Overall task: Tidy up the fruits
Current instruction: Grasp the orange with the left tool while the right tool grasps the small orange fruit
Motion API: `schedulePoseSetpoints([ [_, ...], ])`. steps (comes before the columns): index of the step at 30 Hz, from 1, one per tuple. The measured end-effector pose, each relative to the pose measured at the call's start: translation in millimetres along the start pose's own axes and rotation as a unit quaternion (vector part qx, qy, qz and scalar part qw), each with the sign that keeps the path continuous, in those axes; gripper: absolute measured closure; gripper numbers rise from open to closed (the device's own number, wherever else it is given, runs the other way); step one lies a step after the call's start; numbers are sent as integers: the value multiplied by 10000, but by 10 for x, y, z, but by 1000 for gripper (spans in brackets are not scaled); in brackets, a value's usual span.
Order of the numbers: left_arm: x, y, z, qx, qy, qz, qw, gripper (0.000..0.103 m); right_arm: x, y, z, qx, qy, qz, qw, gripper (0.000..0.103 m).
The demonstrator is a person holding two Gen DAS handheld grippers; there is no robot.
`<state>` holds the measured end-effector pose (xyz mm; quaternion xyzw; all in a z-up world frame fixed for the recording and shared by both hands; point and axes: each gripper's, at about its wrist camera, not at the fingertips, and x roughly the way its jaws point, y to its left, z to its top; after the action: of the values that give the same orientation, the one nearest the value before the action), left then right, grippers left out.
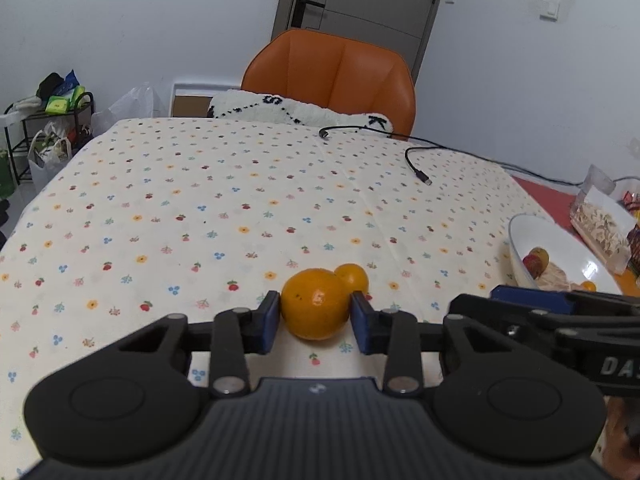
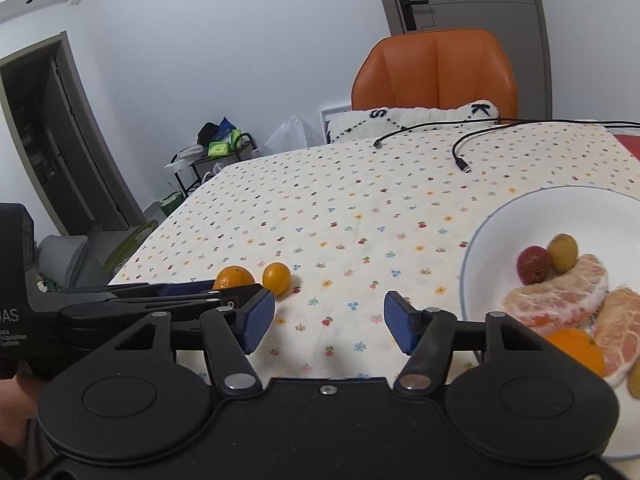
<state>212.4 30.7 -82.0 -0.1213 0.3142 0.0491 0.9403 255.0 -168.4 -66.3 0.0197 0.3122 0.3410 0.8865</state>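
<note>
An orange (image 1: 315,304) lies on the flowered tablecloth between the blue pads of my left gripper (image 1: 316,320), which touch both its sides. A small kumquat (image 1: 352,277) sits just behind it, touching it. In the right wrist view the orange (image 2: 233,277) and kumquat (image 2: 277,277) lie left of centre. My right gripper (image 2: 329,322) is open and empty over the cloth, just left of a white bowl (image 2: 500,216) holding pomelo segments (image 2: 558,298), a red fruit (image 2: 533,265) and other small fruits. The bowl also shows in the left wrist view (image 1: 560,240).
An orange chair (image 1: 332,76) with a white cushion stands at the table's far side. Black cables (image 1: 416,164) lie on the far right of the cloth. Snack bags (image 1: 600,224) sit beyond the bowl. A cluttered rack (image 1: 48,120) stands at the left wall.
</note>
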Motion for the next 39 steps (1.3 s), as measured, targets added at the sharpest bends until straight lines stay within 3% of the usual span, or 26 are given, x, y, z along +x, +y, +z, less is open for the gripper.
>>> schedulePoseSetpoints([
  [22,-190,479,130,-247,-135,309,9991,67,597,324,123,-112,331,298,9989,54],
  [27,-211,520,138,-286,-152,323,9990,67,692,351,126,-112,357,248,9990,61],
  [30,-219,502,141,-279,-163,298,9990,67,712,348,137,-120,382,192,9990,82],
  [39,-229,252,150,-158,-219,83,9996,67,421,188,132,19,169,45,9998,82],
])
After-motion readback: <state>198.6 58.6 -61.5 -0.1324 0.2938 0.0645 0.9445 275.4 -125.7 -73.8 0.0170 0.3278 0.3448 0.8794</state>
